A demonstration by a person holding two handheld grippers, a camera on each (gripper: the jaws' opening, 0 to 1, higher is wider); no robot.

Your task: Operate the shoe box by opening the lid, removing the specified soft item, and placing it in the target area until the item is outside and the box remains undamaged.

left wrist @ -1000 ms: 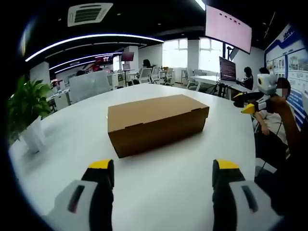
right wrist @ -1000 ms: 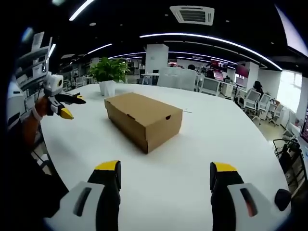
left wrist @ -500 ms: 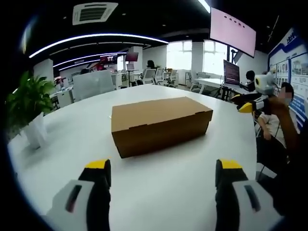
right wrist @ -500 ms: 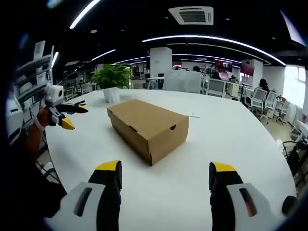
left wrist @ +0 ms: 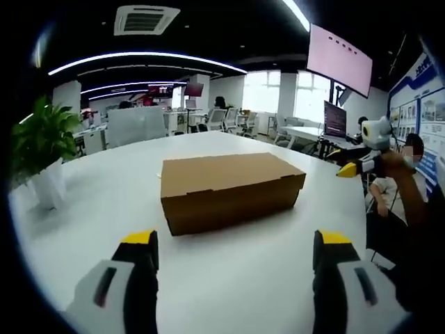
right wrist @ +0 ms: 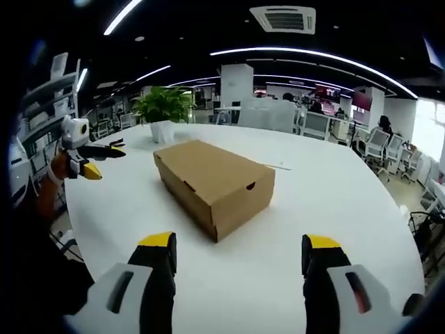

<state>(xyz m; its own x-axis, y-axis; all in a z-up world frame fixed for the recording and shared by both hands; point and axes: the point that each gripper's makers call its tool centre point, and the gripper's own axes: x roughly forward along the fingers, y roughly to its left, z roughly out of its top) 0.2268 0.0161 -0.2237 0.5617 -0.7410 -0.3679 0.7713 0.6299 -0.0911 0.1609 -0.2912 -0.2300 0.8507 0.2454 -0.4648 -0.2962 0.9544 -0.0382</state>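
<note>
While the lid of the shoe box [left wrist: 229, 189] lies flat and closed, whatever is inside stays hidden, so the soft item cannot be made out. From the left gripper view the brown cardboard box sits near the middle of the white table [left wrist: 90, 202], its long side facing the camera and its long axis running across the picture; in the right gripper view the box [right wrist: 213, 184] is seen corner-on, its long axis running away toward the upper left, with a short end bearing a small notch turned toward the camera. Near the table's far edge stands a potted plant [right wrist: 163, 111], well apart from the box. The left gripper [left wrist: 233, 257] has its jaws spread wide and grasps nothing, short of the box. The right gripper [right wrist: 236, 259] is likewise spread and empty, also apart from the box.
</note>
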